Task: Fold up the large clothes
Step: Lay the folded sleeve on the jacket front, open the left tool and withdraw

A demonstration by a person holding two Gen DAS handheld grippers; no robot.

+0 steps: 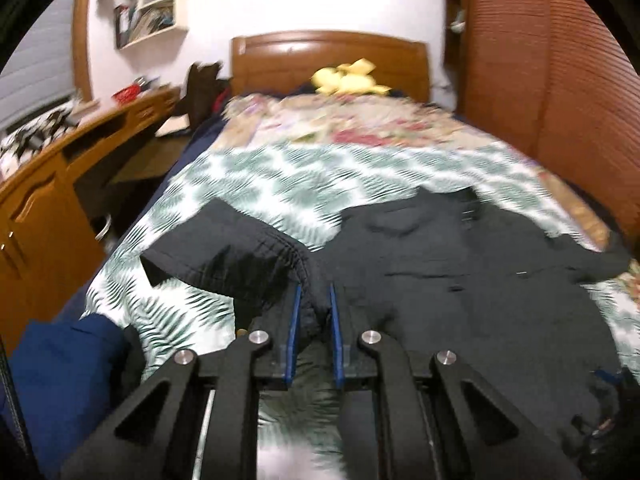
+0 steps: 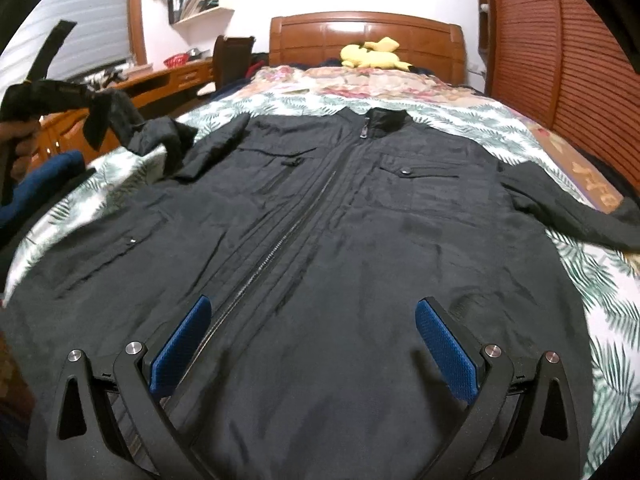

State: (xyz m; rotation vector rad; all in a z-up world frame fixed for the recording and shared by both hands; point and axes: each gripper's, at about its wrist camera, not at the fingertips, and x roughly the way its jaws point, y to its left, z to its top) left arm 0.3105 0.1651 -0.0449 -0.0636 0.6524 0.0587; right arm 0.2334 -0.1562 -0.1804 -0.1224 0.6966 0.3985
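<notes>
A large black zip jacket (image 2: 340, 240) lies face up on the bed, collar toward the headboard. Its right sleeve (image 2: 580, 216) stretches out to the right. My left gripper (image 1: 314, 304) is shut on the jacket's left sleeve (image 1: 240, 252) and holds it lifted above the bed; it also shows at the left of the right wrist view (image 2: 92, 116), gripping the raised sleeve cuff. My right gripper (image 2: 312, 312) is open and empty, low over the jacket's lower front beside the zipper (image 2: 280, 236).
The bed has a leaf-print cover (image 1: 280, 176) and a floral quilt (image 2: 360, 76) near the wooden headboard (image 2: 368, 36), with a yellow plush toy (image 2: 372, 54). A wooden desk (image 1: 60, 160) runs along the left. A blue cloth (image 1: 64, 364) lies at the left bed edge. A slatted wooden wardrobe (image 2: 560, 60) stands on the right.
</notes>
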